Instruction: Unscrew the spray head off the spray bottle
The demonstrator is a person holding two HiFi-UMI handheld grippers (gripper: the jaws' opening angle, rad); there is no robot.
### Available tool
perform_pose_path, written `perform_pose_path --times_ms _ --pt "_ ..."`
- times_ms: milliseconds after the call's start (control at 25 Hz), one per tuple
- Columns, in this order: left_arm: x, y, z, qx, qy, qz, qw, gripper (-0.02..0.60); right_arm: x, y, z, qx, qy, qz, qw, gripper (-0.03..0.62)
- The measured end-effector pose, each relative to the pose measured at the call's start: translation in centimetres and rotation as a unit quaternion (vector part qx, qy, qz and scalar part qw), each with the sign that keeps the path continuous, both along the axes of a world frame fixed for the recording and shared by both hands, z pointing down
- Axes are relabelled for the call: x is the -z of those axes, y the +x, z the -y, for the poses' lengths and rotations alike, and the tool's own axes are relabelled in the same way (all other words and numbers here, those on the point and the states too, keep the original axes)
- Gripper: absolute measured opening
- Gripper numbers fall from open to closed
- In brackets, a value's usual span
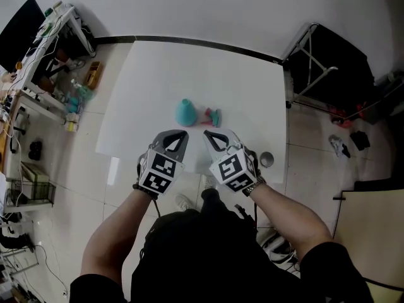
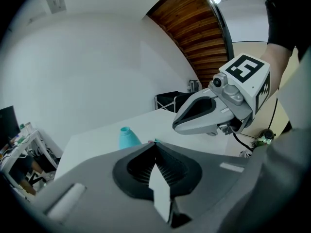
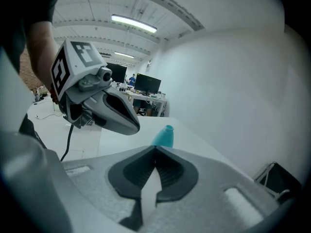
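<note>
A teal spray bottle stands upright on the white table, its neck bare. Its pink-and-teal spray head lies on the table just to the right of it, apart from the bottle. My left gripper and right gripper hover side by side near the table's front edge, a little short of both things. Both are shut with nothing between the jaws. The left gripper view shows the bottle beyond the closed jaws, and the right gripper view shows the bottle beyond its own closed jaws.
A cluttered shelf unit stands on the floor to the left of the table. A black folding frame is at the right. A small round metal thing lies on the floor by the table's front right corner.
</note>
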State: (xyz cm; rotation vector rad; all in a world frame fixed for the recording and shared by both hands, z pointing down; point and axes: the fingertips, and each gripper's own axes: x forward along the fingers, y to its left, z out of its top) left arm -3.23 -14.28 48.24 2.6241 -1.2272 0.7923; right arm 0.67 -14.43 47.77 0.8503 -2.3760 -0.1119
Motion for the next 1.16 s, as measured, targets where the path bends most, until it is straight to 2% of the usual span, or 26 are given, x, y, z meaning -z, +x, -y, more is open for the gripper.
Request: perform_pose_path --times_ms 360,1160 --pt "1.2 0.5 -0.6 0.005 0.001 -0.015 0.9999 0.014 1.5 -0.1 -0.6 -0.029 -0.030 0.049 0.998 -0.009" --pt "1.5 1.0 -0.7 0.006 -0.002 -0.011 0.9999 0.014 1.9 0.1 -0.7 -0.033 -0.035 0.050 0.998 -0.009"
